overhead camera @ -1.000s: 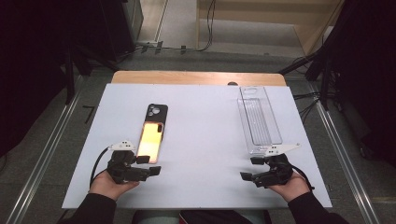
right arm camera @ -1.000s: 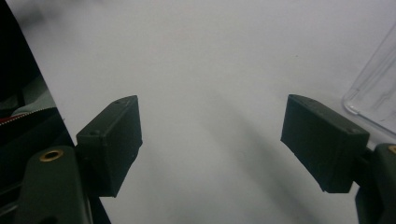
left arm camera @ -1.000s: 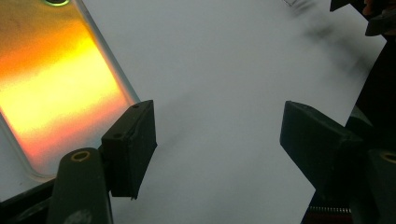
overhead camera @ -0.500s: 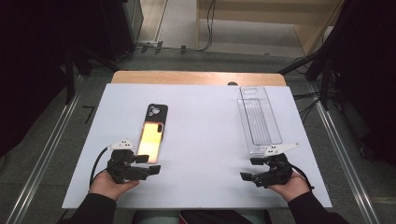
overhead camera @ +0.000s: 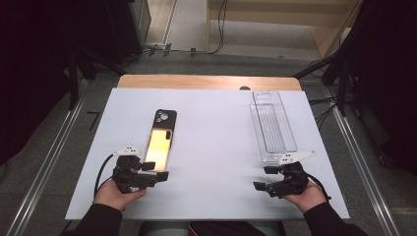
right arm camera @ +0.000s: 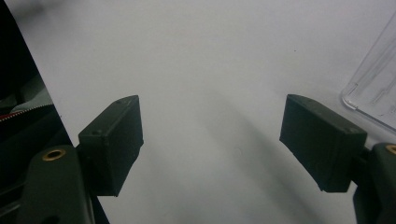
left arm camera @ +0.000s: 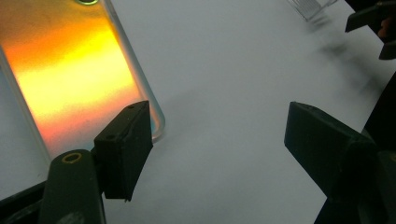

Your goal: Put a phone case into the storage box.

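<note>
The phone case (overhead camera: 160, 142) lies on the left part of the table (overhead camera: 216, 147), long axis running near to far. Its near end is just beside the left gripper (overhead camera: 156, 175), whose jaws are wide and empty. The right gripper (overhead camera: 260, 186) is wide and empty too, near the clear tray (overhead camera: 273, 125).

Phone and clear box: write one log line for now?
left claw: open, by phone | right claw: open, by clear box

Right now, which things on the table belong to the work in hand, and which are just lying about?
In the job:
- phone, back up, orange sheen, beside the open left claw
- clear plastic tray, just beyond the open right claw

Lying about:
- small dark thing at the table's far edge; too small to tell what it is
</note>
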Demonstrator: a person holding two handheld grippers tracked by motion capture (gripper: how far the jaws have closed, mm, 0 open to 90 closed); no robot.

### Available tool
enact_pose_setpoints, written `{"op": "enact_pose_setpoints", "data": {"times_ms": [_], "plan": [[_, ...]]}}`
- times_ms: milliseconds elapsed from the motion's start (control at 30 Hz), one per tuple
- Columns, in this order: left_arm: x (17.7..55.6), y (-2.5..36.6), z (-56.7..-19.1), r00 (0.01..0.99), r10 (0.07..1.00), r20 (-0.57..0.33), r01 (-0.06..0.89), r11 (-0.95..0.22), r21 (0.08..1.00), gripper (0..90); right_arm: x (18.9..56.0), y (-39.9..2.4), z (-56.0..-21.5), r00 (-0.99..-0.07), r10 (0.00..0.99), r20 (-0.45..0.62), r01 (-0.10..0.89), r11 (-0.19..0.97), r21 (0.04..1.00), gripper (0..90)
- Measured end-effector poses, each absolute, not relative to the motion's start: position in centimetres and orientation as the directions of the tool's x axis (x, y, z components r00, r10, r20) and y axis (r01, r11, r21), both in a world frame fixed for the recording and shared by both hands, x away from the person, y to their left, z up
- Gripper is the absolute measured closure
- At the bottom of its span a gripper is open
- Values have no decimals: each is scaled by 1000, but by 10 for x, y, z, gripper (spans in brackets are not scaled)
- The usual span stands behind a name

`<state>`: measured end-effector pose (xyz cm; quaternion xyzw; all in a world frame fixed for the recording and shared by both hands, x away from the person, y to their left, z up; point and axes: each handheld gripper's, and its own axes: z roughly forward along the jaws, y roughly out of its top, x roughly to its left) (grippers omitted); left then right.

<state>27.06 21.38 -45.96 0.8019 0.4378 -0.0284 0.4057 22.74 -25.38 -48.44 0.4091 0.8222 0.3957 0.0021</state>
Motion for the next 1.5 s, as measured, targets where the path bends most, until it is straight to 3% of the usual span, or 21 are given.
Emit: {"op": "enact_pose_setpoints", "data": {"times_ms": [967,1267,1300,1333,1433,1467,1500], "plan": [[332,226,-441,556,759,-339,736,-260,625,245,226,-254,-482,-666,668,331,669,339,662,194],[356,227,-442,531,802,-275,736,-275,619,302,226,-254,-482,-669,668,325,666,345,662,194],[357,227,-442,533,805,-261,728,-279,626,459,226,-254,-482,-670,669,323,665,347,661,194],[358,228,-442,531,804,-268,726,-269,632,459,226,-254,-482,-670,669,323,665,347,661,194],[364,229,-444,516,816,-260,739,-271,617,760,226,-254,-482,-670,668,323,666,348,660,194],[365,229,-445,514,823,-243,736,-277,618,900,226,-253,-482,-671,666,324,665,349,660,195],[367,230,-446,503,832,-234,737,-272,618,900,226,-253,-482,-671,666,324,666,350,659,195]]}}
